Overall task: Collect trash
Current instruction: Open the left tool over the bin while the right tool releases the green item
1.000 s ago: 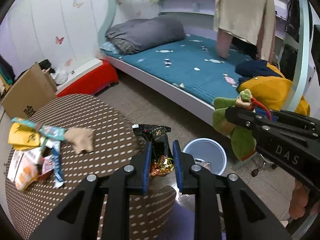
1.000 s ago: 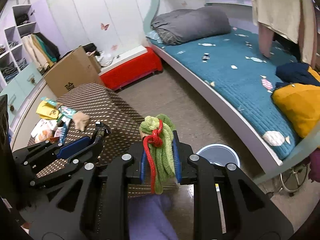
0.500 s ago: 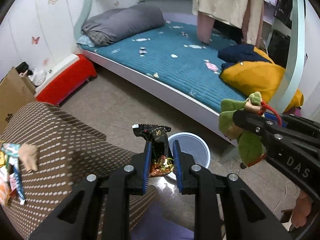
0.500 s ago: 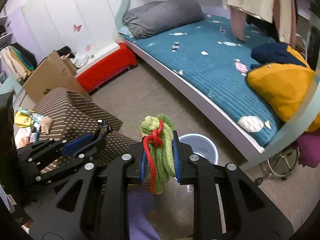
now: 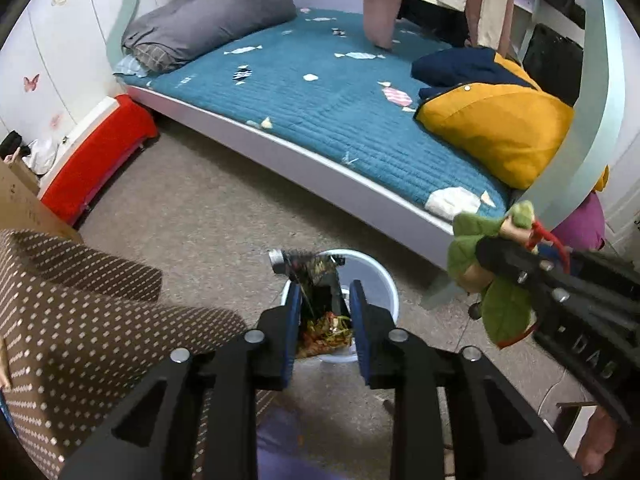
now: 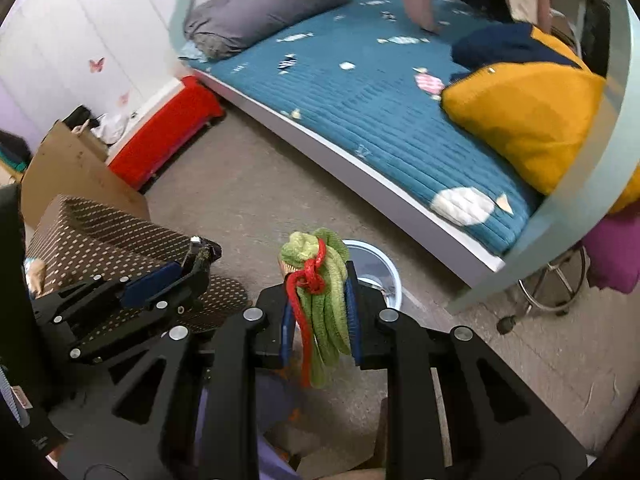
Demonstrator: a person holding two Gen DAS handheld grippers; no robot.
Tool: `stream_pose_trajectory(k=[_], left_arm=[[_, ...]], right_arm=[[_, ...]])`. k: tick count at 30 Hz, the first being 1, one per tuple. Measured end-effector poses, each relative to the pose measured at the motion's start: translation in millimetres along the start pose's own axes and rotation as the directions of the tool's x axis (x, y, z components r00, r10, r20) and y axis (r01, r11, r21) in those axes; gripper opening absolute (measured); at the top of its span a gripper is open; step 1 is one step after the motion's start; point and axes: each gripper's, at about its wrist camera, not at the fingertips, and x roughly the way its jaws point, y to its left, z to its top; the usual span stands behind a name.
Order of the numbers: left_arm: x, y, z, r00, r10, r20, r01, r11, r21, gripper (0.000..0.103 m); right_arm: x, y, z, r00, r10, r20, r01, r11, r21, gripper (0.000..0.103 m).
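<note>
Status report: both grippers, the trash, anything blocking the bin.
Left gripper opening, dark snack wrapper between jaws, over white bin. Right gripper shut on green cloth bundle. Bin unobstructed.

Bin (image 5: 384, 284) on floor, directly below and ahead of left gripper (image 5: 325, 312); snack wrapper (image 5: 316, 280) between its opening jaws, over bin mouth. Right gripper (image 5: 500, 248) to right of bin, cloth bundle (image 5: 492, 280) clamped in it. Table (image 5: 100, 300) left of bin. Bed (image 5: 340, 120) behind bin; pillow (image 5: 208, 20) at its far left, cushion (image 5: 496, 128) at right. Cardboard box (image 6: 68, 168) behind table.
</note>
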Motion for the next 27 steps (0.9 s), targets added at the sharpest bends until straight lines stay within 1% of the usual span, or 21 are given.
stream_pose_trajectory(k=[2,3,4,7,10,15,17,18,19,20,22,23,26,27], left_arm=[[0.2,-3.7,4.0,1.0,-0.003,0.024,0.002,1.0,0.018,0.058],[-0.9,-5.3,5.9,0.999,0.005,0.044,-0.006,1.0,0.027,0.06],[-1.1,-5.0,7.7,0.999,0.008,0.053,-0.009,1.0,0.028,0.06],[2.1,2.9,8.3,0.999,0.009,0.036,-0.009,1.0,0.003,0.06],[3.0,16.7,3.7,0.999,0.04,0.031,-0.039,0.999,-0.011,0.06],[-1.2,47.9,-4.5,0.997,0.081,0.02,-0.079,0.993,-0.086,0.06],[-4.6,58.1,-5.8,0.996,0.088,0.021,-0.085,0.99,-0.114,0.06],[-5.9,61.1,-5.6,0.996,0.09,0.022,-0.086,0.989,-0.122,0.06],[-7.6,64.5,-6.1,0.995,0.093,0.024,-0.089,0.987,-0.13,0.06],[-8.8,67.4,-7.3,0.995,0.094,0.024,-0.09,0.987,-0.135,0.06],[-10.7,69.8,-9.6,0.995,0.097,0.023,-0.093,0.986,-0.141,0.06],[-11.3,69.7,-10.5,0.995,0.097,0.023,-0.093,0.986,-0.14,0.061],[-12.5,68.1,-13.8,0.996,0.087,0.018,-0.084,0.988,-0.133,0.061],[-13.7,66.6,-14.9,0.996,0.085,0.021,-0.081,0.988,-0.132,0.061]], right_arm=[[3.0,-8.0,1.8,1.0,-0.008,-0.006,0.008,1.0,0.02,0.022],[3.5,-9.6,2.2,1.0,-0.011,-0.006,0.012,1.0,0.024,0.022],[4.1,-10.7,2.3,1.0,-0.015,-0.006,0.015,1.0,0.026,0.022],[8.2,-12.6,3.4,1.0,-0.017,-0.013,0.018,0.999,0.032,0.022],[16.8,-5.5,3.1,0.999,-0.01,-0.031,0.01,1.0,0.015,0.022],[34.3,12.9,7.9,0.998,0.004,-0.055,-0.005,1.0,-0.024,0.022],[39.3,22.0,12.6,0.998,0.012,-0.06,-0.014,0.999,-0.04,0.024],[41.4,25.3,14.9,0.998,0.01,-0.063,-0.013,0.999,-0.043,0.045],[44.0,27.0,16.9,0.997,0.0,-0.071,-0.003,0.999,-0.041,0.078],[44.8,28.4,18.9,0.998,-0.03,-0.059,0.028,0.999,-0.04,0.079],[43.7,31.1,18.4,0.997,-0.065,-0.032,0.063,0.996,-0.06,0.079],[44.0,31.2,17.3,0.997,-0.064,-0.04,0.062,0.996,-0.062,0.079],[47.9,28.5,10.5,0.996,-0.023,-0.084,0.019,0.999,-0.047,0.079],[48.5,28.2,7.3,0.995,-0.025,-0.094,0.021,0.999,-0.05,0.079]])
